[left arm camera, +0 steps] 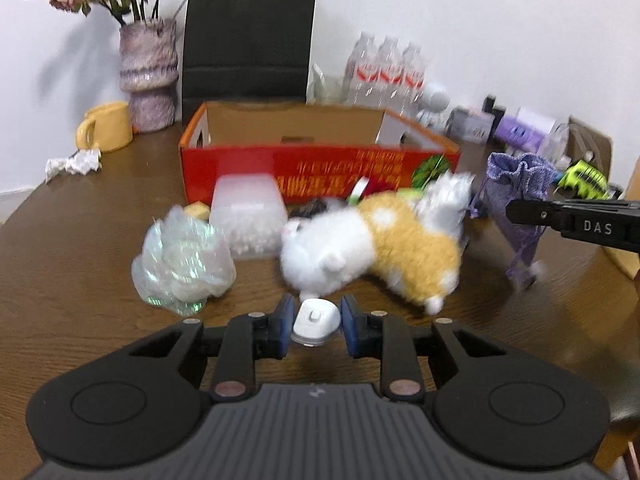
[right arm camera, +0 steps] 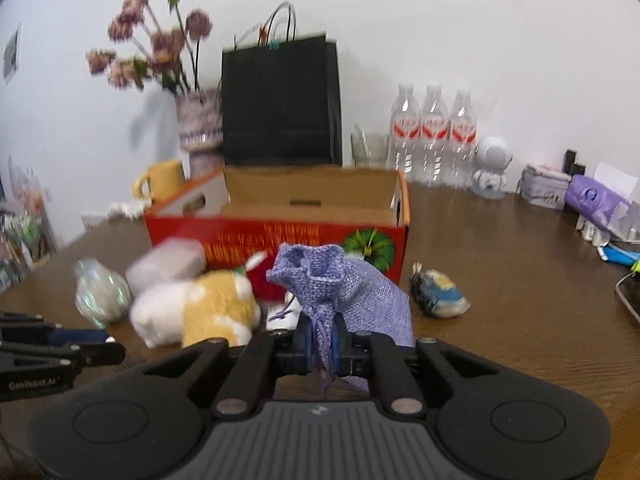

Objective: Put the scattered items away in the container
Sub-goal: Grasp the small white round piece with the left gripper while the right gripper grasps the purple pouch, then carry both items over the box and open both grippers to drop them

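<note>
Where the brown wooden table (left arm camera: pixel 80 240) meets the white wall, a black paper bag (left arm camera: pixel 248 40) stands upright behind the red cardboard box (left arm camera: pixel 320 164), the container of the task, whose open top shows bare cardboard walls inside. Left of the bag stands a mottled purple vase (left arm camera: pixel 149 76) of dried flowers, with a yellow mug (left arm camera: pixel 106 126) beside it; right of the bag, three clear water bottles (right arm camera: pixel 434 136) line up against the wall.

In front of the box lie the scattered things. The plush toy (left arm camera: pixel 372 240), white and orange, lies on its side near the middle of the table, just before the box's front wall. To its left a frosted plastic container (left arm camera: pixel 248 216) sits against the box, and left of that a crumpled iridescent wrapper (left arm camera: pixel 182 260). In the right wrist view a small blue and yellow toy (right arm camera: pixel 438 292) lies on the table near the box's right corner.

The purple knitted pouch (right arm camera: pixel 340 288) hangs up off the table to the right of the plush toy, in front of the box; the right gripper (right arm camera: pixel 322 344) is clenched on its gathered neck and drawstrings, the blue pads pressing the fabric from both sides.

The left gripper (left arm camera: pixel 316 322) stands low over the table just before the plush toy, its fingers parted around a small white cap-like object (left arm camera: pixel 316 320); whether the pads press it or merely flank it cannot be told.
</note>
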The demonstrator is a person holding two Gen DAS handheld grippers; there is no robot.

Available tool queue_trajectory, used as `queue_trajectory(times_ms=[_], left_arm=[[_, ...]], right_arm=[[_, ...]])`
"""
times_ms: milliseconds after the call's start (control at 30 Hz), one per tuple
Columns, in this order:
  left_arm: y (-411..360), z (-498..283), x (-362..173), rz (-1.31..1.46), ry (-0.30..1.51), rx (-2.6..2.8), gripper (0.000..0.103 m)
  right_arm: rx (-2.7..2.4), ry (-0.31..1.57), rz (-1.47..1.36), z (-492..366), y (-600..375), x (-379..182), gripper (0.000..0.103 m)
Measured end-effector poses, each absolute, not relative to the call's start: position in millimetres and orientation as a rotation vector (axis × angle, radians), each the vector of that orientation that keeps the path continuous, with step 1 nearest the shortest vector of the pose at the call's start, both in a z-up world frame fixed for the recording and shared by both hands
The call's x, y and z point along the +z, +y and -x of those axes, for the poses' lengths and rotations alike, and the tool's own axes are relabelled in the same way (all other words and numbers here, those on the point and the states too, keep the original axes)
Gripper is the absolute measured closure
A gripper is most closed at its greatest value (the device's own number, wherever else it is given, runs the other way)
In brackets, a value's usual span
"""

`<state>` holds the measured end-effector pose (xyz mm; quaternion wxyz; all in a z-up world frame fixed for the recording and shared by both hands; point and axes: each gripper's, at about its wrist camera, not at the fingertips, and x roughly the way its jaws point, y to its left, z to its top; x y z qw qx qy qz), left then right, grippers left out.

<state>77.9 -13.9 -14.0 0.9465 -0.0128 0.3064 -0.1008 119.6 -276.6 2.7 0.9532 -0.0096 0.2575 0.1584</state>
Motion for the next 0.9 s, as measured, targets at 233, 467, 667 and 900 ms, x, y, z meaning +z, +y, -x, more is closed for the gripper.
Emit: queue_trajectory(times_ms=[233, 467, 667, 900], left_arm=[[8, -92, 52, 0.111, 0.513, -0.262, 0.077], [4, -200, 95, 0.137, 0.531, -0.224, 0.077], [-6, -304, 56, 0.145, 0.683, -0.119, 0.077], [-6, -341, 16, 0.149, 0.761, -0.097, 0.077]], right_arm=[[0.357, 0.422, -0.016, -120, -277, 58, 0.095], [0.377, 0.437, 0.025, -200, -235, 94, 0.095], [0.349, 0.596, 0.045, -302, -199, 57, 0.095], [0.359, 0.68, 0.041, -340, -186, 18, 0.095]])
